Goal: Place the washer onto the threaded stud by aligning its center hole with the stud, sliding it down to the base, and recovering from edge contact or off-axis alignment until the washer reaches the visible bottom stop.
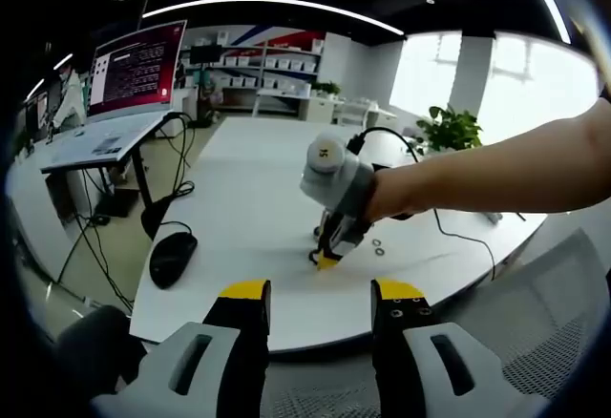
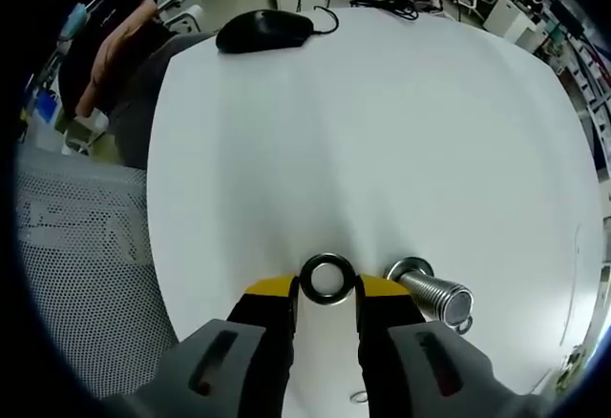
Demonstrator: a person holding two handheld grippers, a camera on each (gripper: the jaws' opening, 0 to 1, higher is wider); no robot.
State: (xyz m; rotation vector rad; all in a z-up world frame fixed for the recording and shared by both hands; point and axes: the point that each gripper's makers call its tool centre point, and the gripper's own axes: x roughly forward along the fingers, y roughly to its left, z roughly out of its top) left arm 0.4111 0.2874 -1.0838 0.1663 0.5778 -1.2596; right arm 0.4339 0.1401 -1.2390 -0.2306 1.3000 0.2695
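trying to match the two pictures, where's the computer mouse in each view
Left gripper view: the computer mouse lies at the table's left edge, left of centre.
Right gripper view: the computer mouse lies at the table's far edge, near the top.
Shared landmark: the white table.

A black mouse (image 1: 172,257) is being seen lying near the edge of the white worktop (image 1: 248,189), its cable trailing off the side. A monitor (image 1: 136,72) with red-tinted text is being displayed on a grey desk (image 1: 95,141) further back. Green plants (image 1: 447,129) are being lit by the bright windows, and white shelves (image 1: 260,67) are being lined with boxes. A grey mesh chair (image 2: 76,275) is being parked beside the worktop.
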